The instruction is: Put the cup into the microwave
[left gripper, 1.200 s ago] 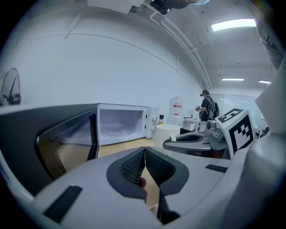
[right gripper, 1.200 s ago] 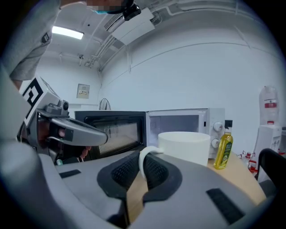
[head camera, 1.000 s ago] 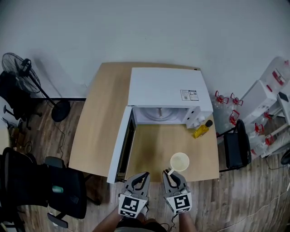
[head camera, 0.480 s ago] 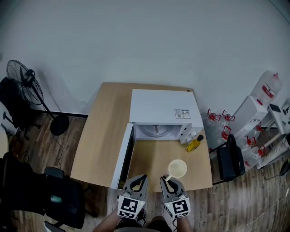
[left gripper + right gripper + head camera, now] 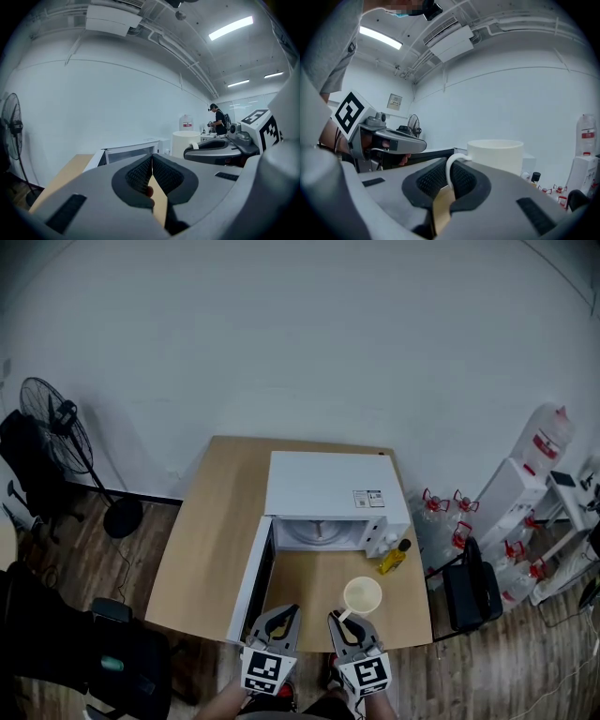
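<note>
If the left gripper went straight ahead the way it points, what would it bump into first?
Probably the open microwave, around its front opening. Only bare table seems to lie between it and the left gripper, though depth is hard to judge.

Cream-white cup (image 5: 362, 595), white microwave (image 5: 323, 486), pale wood table (image 5: 211, 540), yellow bottle (image 5: 391, 560) with black cap, my grey jaws, black gridded pads (image 5: 139, 176).

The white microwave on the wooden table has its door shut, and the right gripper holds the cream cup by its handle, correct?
Not quite: the door of the white microwave on the wooden table stands open, swung leftward, as the head view shows. The right gripper does hold the cream cup by its handle.
</note>
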`<state>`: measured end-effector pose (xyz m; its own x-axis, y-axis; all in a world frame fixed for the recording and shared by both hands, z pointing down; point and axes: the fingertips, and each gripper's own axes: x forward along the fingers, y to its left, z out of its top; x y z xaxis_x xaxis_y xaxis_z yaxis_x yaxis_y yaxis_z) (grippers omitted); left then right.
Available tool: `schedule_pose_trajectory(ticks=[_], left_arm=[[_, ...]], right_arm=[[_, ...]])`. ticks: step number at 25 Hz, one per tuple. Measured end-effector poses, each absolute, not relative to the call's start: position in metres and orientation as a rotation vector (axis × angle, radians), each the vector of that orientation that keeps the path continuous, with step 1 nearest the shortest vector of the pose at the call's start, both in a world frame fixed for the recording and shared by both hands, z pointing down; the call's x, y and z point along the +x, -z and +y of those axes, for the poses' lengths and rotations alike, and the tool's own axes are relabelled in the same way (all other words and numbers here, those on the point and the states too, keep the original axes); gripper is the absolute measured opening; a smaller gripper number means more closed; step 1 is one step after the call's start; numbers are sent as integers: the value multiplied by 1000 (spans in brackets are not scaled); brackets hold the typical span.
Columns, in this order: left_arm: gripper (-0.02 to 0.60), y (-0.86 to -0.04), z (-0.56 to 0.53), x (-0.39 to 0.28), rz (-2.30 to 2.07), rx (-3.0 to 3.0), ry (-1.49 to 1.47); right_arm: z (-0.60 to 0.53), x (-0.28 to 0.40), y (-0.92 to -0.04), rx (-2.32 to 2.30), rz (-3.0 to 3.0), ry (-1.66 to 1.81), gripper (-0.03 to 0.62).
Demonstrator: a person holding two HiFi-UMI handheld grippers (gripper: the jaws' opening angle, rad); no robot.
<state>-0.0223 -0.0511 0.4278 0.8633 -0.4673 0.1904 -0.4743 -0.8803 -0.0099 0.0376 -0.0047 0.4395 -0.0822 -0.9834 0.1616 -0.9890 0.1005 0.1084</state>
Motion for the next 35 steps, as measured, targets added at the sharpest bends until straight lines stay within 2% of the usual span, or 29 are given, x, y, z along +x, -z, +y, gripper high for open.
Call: schedule_pose_trajectory(ticks=[16,35], left_arm=[[25,-439,-106,8,-1076,2865,-323],[25,-501,-182,35,-1380,2638,-407]], right_arm=[[-79,72,-451,1725,-2456,-28,31],[-177,99,-540,1388,-2678,-139,31]])
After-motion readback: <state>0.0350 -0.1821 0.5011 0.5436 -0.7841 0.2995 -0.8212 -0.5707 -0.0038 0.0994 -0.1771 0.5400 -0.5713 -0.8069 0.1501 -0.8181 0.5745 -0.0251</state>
